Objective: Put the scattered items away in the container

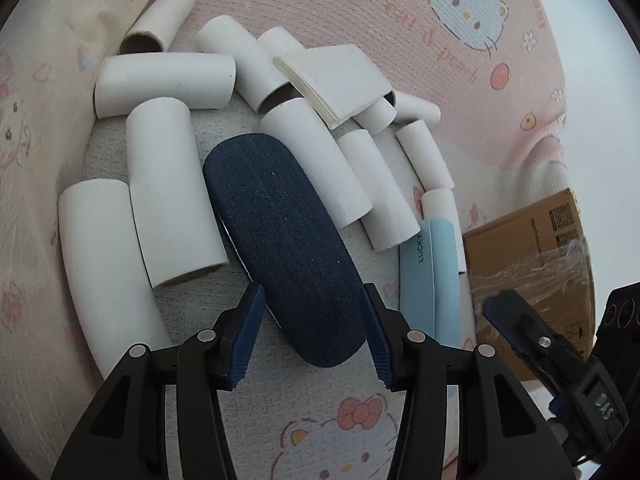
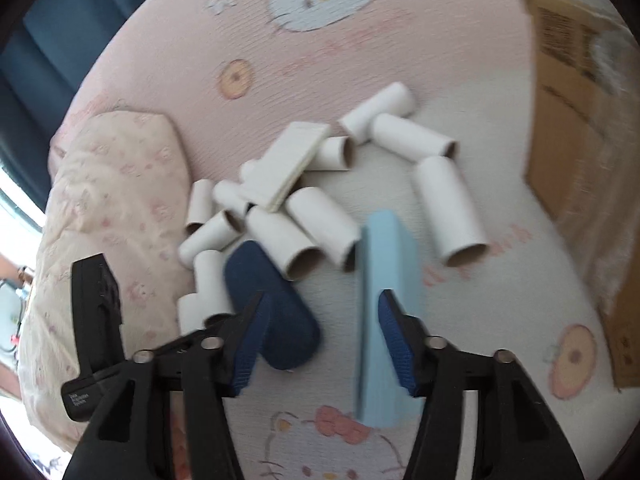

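A dark blue denim glasses case [image 1: 284, 240] lies on the bedsheet among several white cardboard tubes [image 1: 168, 192]. My left gripper [image 1: 314, 336] is open, its fingers on either side of the case's near end. A light blue case [image 1: 432, 280] marked LUCKY lies just right of it. In the right wrist view my right gripper [image 2: 320, 344] is open above the sheet; the light blue case [image 2: 384, 300] lies against its right finger and the denim case [image 2: 272, 308] by its left finger. A flat white pad [image 1: 336, 80] rests on the tubes. The cardboard box [image 1: 532, 272] stands at the right.
The pink Hello Kitty bedsheet [image 1: 440, 20] covers the whole surface. A cream pillow [image 2: 112, 200] lies at the left in the right wrist view. The cardboard box [image 2: 580, 140] rises at the right there. The left gripper's body [image 2: 96, 320] shows at the left.
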Demonstrator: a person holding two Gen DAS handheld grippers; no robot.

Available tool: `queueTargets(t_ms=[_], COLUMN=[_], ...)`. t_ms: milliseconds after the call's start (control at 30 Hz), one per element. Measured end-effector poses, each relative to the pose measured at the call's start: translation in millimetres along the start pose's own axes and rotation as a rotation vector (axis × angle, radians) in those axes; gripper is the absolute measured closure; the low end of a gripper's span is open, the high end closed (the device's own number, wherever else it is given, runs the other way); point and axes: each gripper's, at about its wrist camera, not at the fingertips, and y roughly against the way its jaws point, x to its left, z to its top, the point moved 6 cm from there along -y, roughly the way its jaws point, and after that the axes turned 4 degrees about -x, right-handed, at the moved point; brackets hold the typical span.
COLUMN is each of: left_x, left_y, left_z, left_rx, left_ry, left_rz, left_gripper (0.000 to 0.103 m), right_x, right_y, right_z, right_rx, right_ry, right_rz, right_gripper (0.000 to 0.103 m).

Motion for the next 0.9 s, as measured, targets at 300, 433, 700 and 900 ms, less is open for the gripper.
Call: queueTargets(t_ms=[300, 433, 700, 900], left_x=[26, 29, 19, 11], left_y=[8, 10, 8, 7], left_z=[1, -2, -3, 0], left_rx=[-0.034, -0.052, -0.084, -0.067], left_ry=[0.096, 0.047, -0.014, -0.009], left_rz=[0.057, 0.102, 0.106, 0.071], left_gripper=[0.086, 0.086, 0.094, 0.099], right_x=[23, 32, 18, 17], right_y=[-56, -60, -81, -83], right_z=[-12, -15, -28, -28], right_rx=[0.124, 0.139, 0.197, 0.195], right_ry=[0.217, 0.206, 0.189, 0.206], right_rz=[-0.095, -0.023, -0.077, -0.100], right_gripper=[0.089, 0.089, 0.090, 0.090])
